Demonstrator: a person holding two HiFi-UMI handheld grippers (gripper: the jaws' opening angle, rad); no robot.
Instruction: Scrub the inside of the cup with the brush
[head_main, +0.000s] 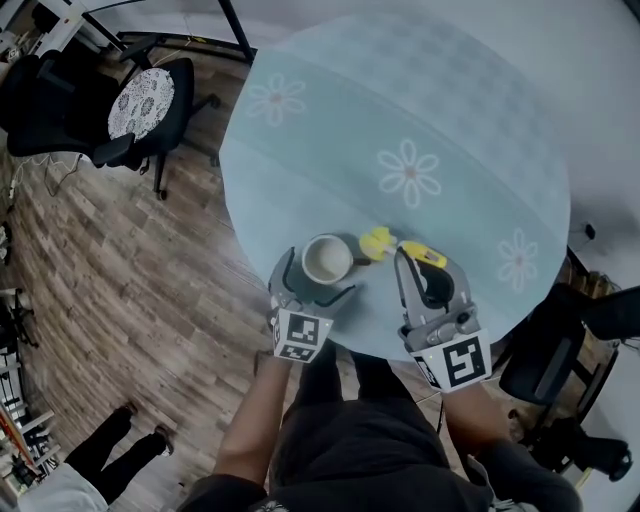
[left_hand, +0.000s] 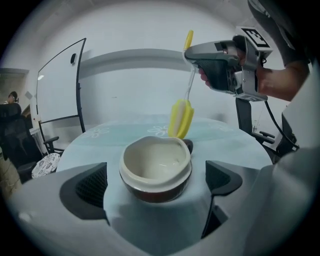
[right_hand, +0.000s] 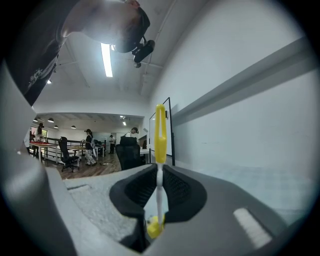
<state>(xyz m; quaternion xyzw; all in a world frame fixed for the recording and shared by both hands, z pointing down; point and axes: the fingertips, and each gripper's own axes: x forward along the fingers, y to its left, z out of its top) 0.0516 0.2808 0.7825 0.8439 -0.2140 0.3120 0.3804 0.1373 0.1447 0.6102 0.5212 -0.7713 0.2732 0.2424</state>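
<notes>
**Cup framed by the left claw, brush poised beside it: the scrub not yet begun**

Head view, lower centre: the cup (head_main: 327, 259), brown outside and cream within, stands upright on the flowered table (head_main: 450, 120), close to the edge nearest the person. The left gripper (head_main: 316, 284) reaches round it from below. In the left gripper view, the two pads stand wide apart at lower left and lower right of the frame, with the cup (left_hand: 156, 167) between them and a clear gap on either side, so nothing is clamped.

The right gripper (head_main: 421, 268), at lower right of centre in the head view, is closed on the thin stem of the brush (head_main: 378, 243). The right gripper view shows the pads pinched together on that stem, the yellow handle (right_hand: 160, 134) rising above them.

In the left gripper view, the yellow brush head (left_hand: 181, 118) hangs just beyond the cup's far rim, outside the bowl. Whether it touches the cloth cannot be told.

Judged step: preparation, with the cup about to be steadied and the brush brought near. The next move appears to call for the left pads to close on the cup's wall, low enough not to tip it. The brush head must then be carried over the mouth and lowered inside without knocking the rim
</notes>
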